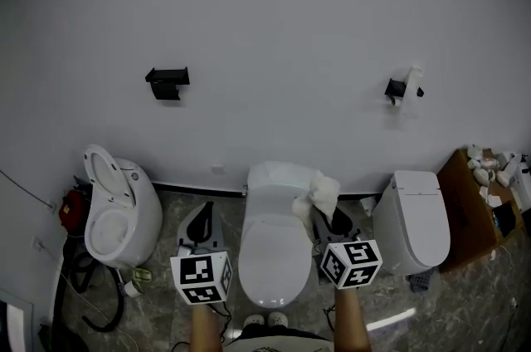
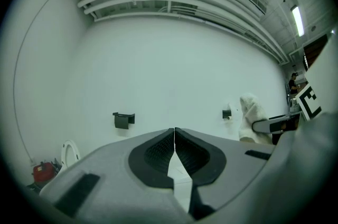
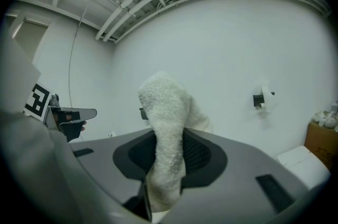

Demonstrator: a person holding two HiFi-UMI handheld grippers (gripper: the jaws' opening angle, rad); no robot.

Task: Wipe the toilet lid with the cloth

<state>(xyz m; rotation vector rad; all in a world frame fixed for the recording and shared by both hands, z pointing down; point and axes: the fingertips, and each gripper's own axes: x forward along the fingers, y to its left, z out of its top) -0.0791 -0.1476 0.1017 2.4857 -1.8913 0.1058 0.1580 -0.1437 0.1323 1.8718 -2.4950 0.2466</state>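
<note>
A white toilet with its lid (image 1: 274, 256) down stands in the middle of the head view, below me against the wall. My right gripper (image 1: 330, 219) is shut on a white terry cloth (image 1: 319, 194), held above the right side of the tank. In the right gripper view the cloth (image 3: 165, 138) stands up from between the jaws. My left gripper (image 1: 202, 219) hangs left of the toilet bowl, shut with nothing in it. In the left gripper view its jaws (image 2: 174, 145) meet and point at the wall.
An open-lidded toilet (image 1: 116, 213) stands at the left with a red object (image 1: 73, 207) and hoses beside it. Another closed toilet (image 1: 415, 217) and a cardboard box (image 1: 479, 209) of clutter stand at the right. Two black holders (image 1: 168, 81) (image 1: 401, 88) hang on the wall.
</note>
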